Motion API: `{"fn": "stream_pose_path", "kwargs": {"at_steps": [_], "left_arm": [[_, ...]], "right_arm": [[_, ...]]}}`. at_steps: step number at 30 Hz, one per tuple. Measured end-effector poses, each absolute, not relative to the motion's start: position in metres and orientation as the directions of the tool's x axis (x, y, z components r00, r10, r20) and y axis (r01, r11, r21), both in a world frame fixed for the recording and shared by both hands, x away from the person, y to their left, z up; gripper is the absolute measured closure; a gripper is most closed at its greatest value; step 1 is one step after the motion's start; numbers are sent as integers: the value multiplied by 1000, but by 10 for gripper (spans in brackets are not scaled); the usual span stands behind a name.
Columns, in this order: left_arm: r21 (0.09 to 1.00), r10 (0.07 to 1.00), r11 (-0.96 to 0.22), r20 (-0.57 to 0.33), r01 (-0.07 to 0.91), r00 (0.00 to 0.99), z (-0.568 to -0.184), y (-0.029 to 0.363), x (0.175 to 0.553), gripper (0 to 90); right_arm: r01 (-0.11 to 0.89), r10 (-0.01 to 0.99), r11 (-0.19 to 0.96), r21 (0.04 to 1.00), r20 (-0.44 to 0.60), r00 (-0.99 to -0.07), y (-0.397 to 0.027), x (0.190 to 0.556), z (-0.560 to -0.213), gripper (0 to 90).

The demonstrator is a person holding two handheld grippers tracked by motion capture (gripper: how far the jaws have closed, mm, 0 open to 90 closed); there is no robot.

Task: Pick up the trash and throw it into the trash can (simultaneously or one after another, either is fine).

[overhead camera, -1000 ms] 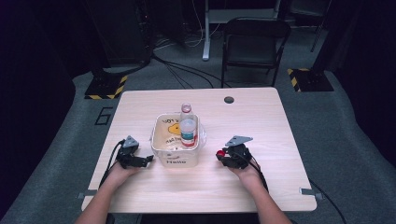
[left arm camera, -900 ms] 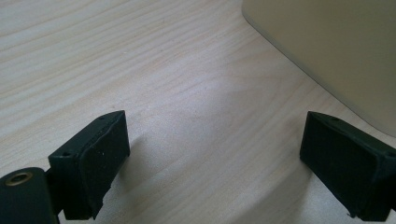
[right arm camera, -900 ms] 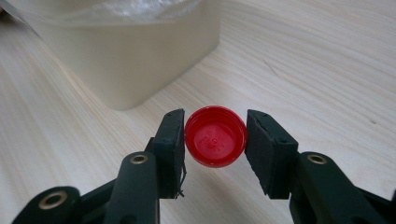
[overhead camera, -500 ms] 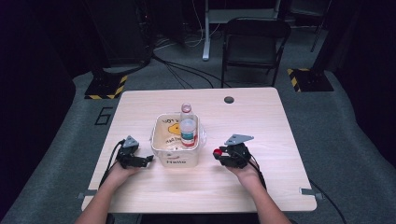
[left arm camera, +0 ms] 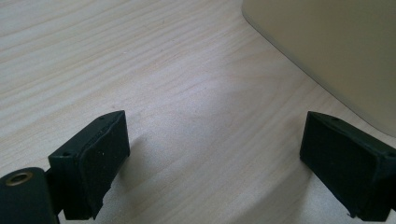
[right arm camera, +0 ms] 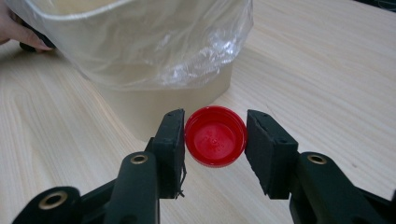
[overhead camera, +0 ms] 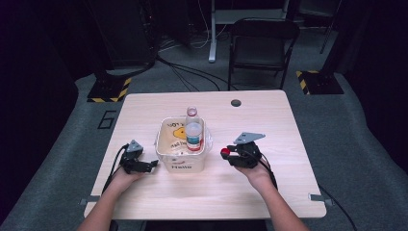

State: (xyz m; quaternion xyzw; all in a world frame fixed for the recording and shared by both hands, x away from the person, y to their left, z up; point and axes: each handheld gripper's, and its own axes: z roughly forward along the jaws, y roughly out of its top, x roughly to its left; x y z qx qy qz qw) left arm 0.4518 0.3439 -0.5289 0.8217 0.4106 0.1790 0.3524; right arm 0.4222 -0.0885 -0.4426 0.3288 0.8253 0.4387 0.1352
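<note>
1. Red cap (right arm camera: pixel 215 136) sits clamped between the pads of my right tool (right arm camera: pixel 215 140), open side facing the camera that rides on it, both pads pressing its rim.
2. From the high view, my right tool (overhead camera: pixel 230 155) hangs just right of the bin (overhead camera: pixel 182 161), cap (overhead camera: pixel 224 152) at its tip pointing toward the bin wall, clear of the bench (overhead camera: pixel 288 144).
3. My left tool (left arm camera: pixel 215 158) has its jaws wide apart with nothing between them, bare bench wood (left arm camera: pixel 140 70) under it and the bin's cream wall (left arm camera: pixel 336 56) just ahead to one side; in the high view it (overhead camera: pixel 150 165) rests at the bin's left.
4. The relation that counts: the bin's open, bag-lined mouth (right arm camera: pixel 140 42) lies up and to the left of the cap, so I judge the next move to be a lift over the rim, and my right hand is the one placed for it.
5. A bottle (overhead camera: pixel 194 134) stands in the bin, long axis roughly upright; a 2nd, smaller bottle (overhead camera: pixel 192 112) stands on the bench just behind the bin.
6. Writing: "Hello" reads on the bin's front wall (overhead camera: pixel 182 167). Print beside a yellow figure inside the bin and the bottle's label are too small to read.
</note>
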Motion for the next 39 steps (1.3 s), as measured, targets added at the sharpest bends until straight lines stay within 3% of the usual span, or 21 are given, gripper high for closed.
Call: {"fn": "stream_pose_path", "kwargs": {"at_steps": [22, 39], "left_arm": [[726, 801, -415, 5, 548, 599, -529, 344, 452, 81], [726, 800, -416, 7, 548, 599, -529, 344, 452, 81]], "right_arm": [[348, 617, 416, 840, 21, -787, -74, 427, -380, 574], [290, 561, 434, 853, -5, -828, -45, 433, -353, 574]]}}
